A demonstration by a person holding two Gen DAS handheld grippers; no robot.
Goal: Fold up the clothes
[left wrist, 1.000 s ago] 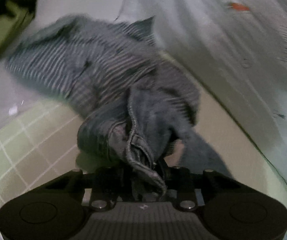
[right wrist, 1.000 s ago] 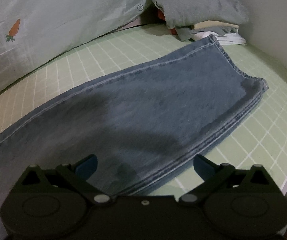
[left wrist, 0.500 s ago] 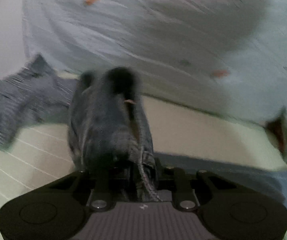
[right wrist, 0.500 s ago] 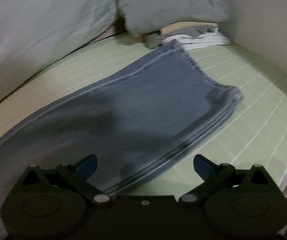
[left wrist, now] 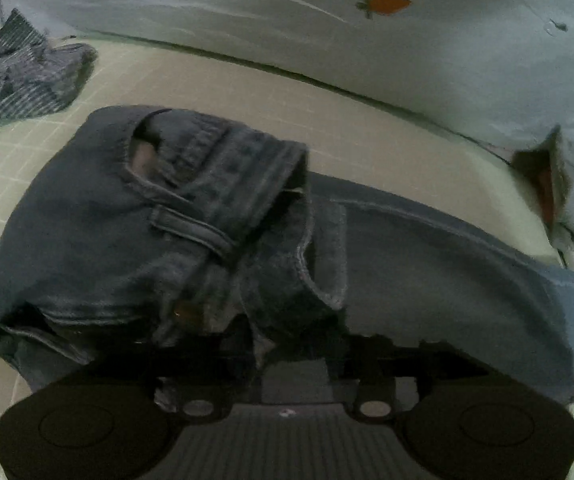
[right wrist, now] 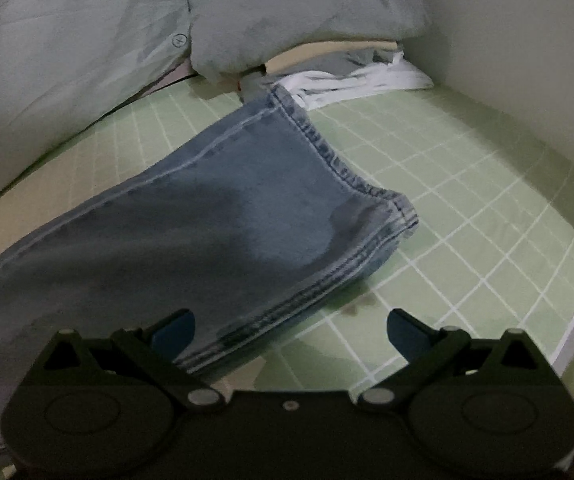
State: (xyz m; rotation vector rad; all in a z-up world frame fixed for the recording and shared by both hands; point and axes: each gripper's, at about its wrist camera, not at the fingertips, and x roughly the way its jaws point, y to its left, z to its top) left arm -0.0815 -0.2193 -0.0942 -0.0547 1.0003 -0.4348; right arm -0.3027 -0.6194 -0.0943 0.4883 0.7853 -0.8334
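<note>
Left wrist view: the green checked sheet [left wrist: 15, 184] fills the lower left and runs across the middle of the frame, and a pale duvet [left wrist: 367, 64] with a small orange carrot print [left wrist: 385, 5] banks along the top. Across the centre lie the jeans [left wrist: 135, 220], waist end folded over toward the camera, the waistband [left wrist: 231, 168] curled open in the upper middle and one leg running off to the right edge. A striped shirt [left wrist: 19, 84] sits crumpled in the upper left, apart from the jeans. At the bottom centre the left gripper [left wrist: 287, 344] is closed tight on a bunch of denim at the jeans' near edge; its fingers are mostly buried in the cloth.

Right wrist view: the same sheet [right wrist: 487, 184] spreads over the right half, the duvet [right wrist: 67, 60] over the upper left. The jeans' leg [right wrist: 215, 208] lies flat from the lower left up toward the centre, its hem [right wrist: 327, 152] near a stack of folded clothes [right wrist: 327, 52] at the top. The right gripper [right wrist: 291, 328] hangs just above the leg's near edge with its blue pads [right wrist: 175, 328] spread wide and nothing between them.
</note>
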